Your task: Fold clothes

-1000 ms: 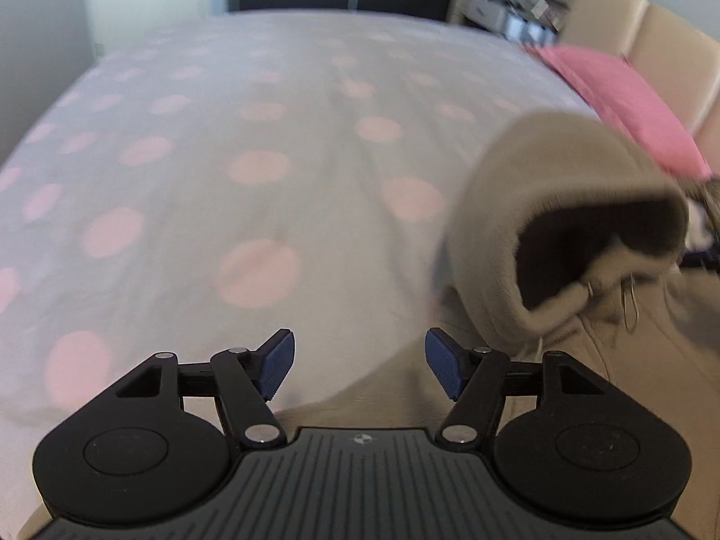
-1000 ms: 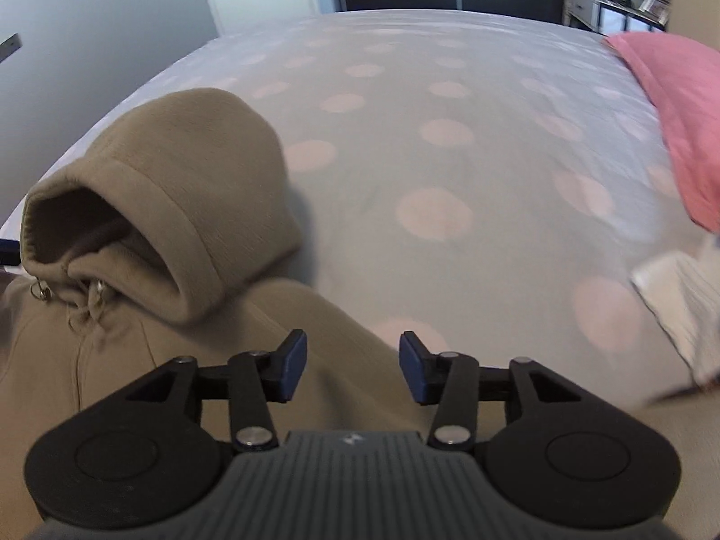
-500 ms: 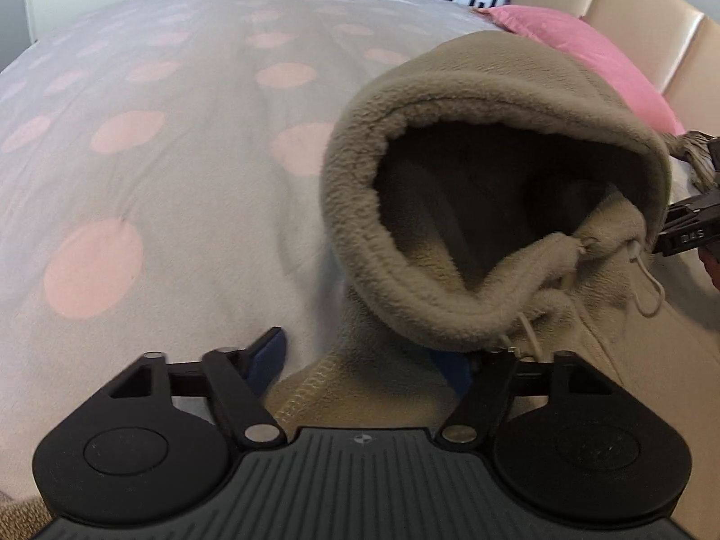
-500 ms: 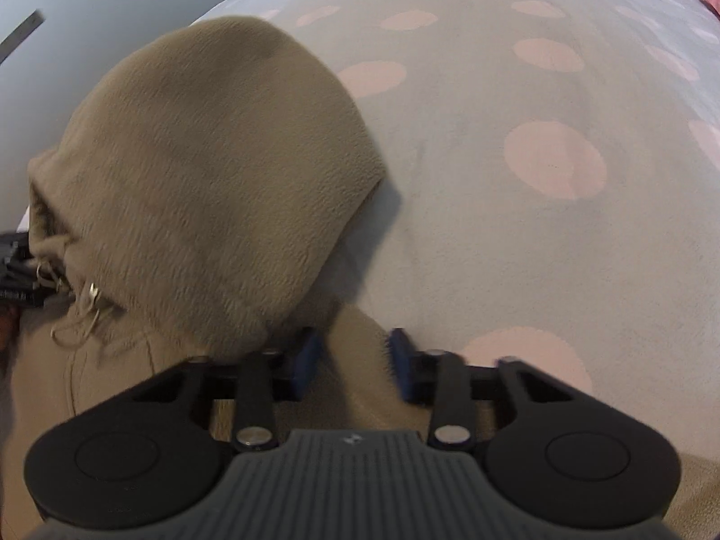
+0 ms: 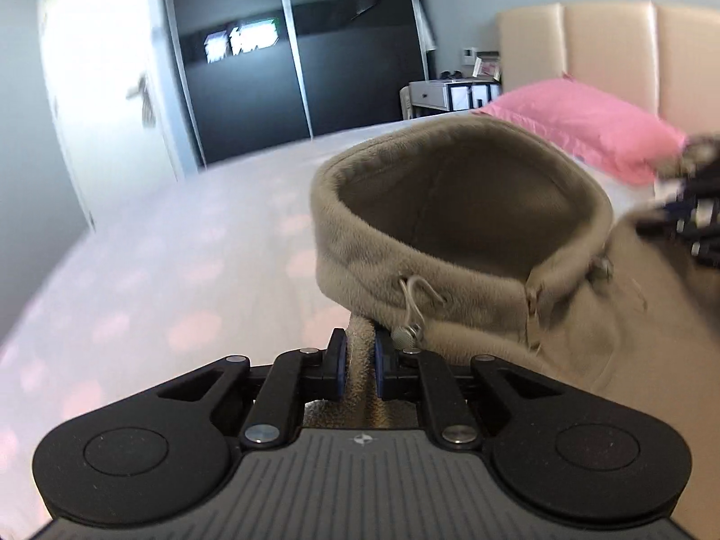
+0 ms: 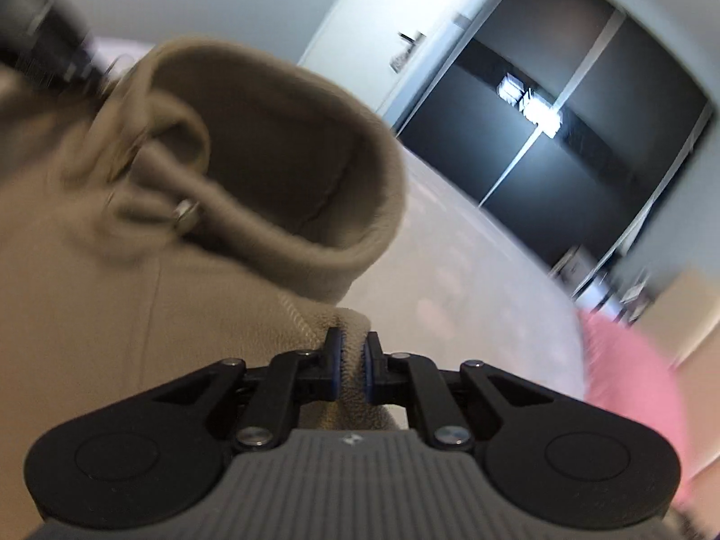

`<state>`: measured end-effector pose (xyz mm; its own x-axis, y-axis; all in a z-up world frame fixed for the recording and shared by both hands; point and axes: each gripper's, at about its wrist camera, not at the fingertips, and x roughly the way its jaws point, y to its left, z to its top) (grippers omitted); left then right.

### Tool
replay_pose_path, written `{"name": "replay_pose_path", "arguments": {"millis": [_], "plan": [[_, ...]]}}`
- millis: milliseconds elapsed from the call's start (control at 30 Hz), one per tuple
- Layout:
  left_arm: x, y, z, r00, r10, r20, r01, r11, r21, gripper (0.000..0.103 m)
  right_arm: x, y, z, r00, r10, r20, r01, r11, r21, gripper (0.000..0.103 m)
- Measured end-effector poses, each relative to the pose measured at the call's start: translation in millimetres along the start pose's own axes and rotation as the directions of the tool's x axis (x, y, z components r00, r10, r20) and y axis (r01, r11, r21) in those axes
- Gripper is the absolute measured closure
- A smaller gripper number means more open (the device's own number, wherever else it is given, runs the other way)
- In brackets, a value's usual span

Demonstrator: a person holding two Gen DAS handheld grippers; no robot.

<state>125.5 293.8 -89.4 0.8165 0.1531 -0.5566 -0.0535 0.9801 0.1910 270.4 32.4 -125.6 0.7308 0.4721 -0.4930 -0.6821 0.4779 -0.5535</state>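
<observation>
Now both clamped: left gripper (image 5: pixel 360 362) and right gripper (image 6: pixel 353 366) pinch hoodie (image 5: pixel 472 243) shoulders, open a second ago; garment lifted off bed (image 5: pixel 180 279), ready to lay flat.

My left gripper (image 5: pixel 360 357) and right gripper (image 6: pixel 353 360) were each clamped tight on a fold of the hoodie (image 5: pixel 472 270).

A home bedroom: spotted bed (image 5: pixel 189 270), pink pillow (image 5: pixel 585 126), padded headboard (image 5: pixel 607 45), dark sliding wardrobe (image 5: pixel 292 67).
</observation>
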Motion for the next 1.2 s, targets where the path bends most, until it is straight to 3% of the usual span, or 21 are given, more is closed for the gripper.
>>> {"name": "replay_pose_path", "arguments": {"millis": [167,267,400,467,500,533,567,633,767,900,1000,1200], "plan": [[36.9,-14.9,-13.7,0.988,-0.001,-0.155,0.001,1.0,0.0,0.093,44.7,16.4,-11.7,0.99,0.049,-0.134,-0.046,0.999,0.023,0.092],[56.7,-24.1,-22.7,0.971,-0.016,-0.237,0.016,1.0,-0.004,0.092,70.9,18.4,-16.7,0.969,0.118,-0.216,-0.097,0.99,0.106,0.091],[66.6,-22.9,-24.8,0.963,-0.032,-0.266,0.021,0.999,-0.042,0.09,94.7,6.9,-18.8,0.938,0.205,-0.28,-0.13,0.956,0.265,0.087],[66.0,-21.5,-20.6,0.961,-0.029,-0.273,0.012,0.998,-0.064,0.087,96.9,-2.2,-16.4,0.929,0.225,-0.294,-0.122,0.936,0.33,0.086],[63.5,-19.6,-17.5,0.962,-0.024,-0.273,0.004,0.997,-0.075,0.084,94.9,-6.0,-14.6,0.929,0.222,-0.296,-0.113,0.932,0.346,0.081],[59.0,-16.4,-14.3,0.962,-0.021,-0.274,-0.004,0.996,-0.091,0.078,91.1,-10.3,-13.4,0.931,0.213,-0.296,-0.098,0.928,0.36,0.075],[52.1,-11.9,-12.1,0.961,-0.023,-0.275,-0.008,0.994,-0.111,0.068,84.7,-15.2,-12.9,0.936,0.195,-0.293,-0.075,0.925,0.373,0.064],[35.1,-1.9,-9.6,0.962,-0.029,-0.27,-0.012,0.989,-0.147,0.058,67.0,-27.6,-15.4,0.946,0.164,-0.28,-0.04,0.915,0.402,0.06],[-4.8,22.2,-11.7,0.965,0.006,-0.261,-0.041,0.991,-0.126,0.055,22.3,-56.2,-24.0,0.959,0.066,-0.277,0.051,0.916,0.398,0.06],[-37.2,34.6,-5.8,0.964,0.042,-0.263,-0.068,0.993,-0.091,0.051,-37.3,-105.1,-37.9,0.952,-0.073,-0.299,0.198,0.889,0.414,0.057],[-58.7,35.8,-9.0,0.958,0.079,-0.274,-0.099,0.993,-0.062,0.046,-89.8,-143.7,-53.8,0.932,-0.151,-0.329,0.302,0.824,0.479,0.049],[-98.2,46.6,-14.9,0.941,0.141,-0.309,-0.175,0.981,-0.087,0.046,-172.8,-207.8,-109.8,0.873,-0.29,-0.391,0.482,0.632,0.607,0.04]]}}
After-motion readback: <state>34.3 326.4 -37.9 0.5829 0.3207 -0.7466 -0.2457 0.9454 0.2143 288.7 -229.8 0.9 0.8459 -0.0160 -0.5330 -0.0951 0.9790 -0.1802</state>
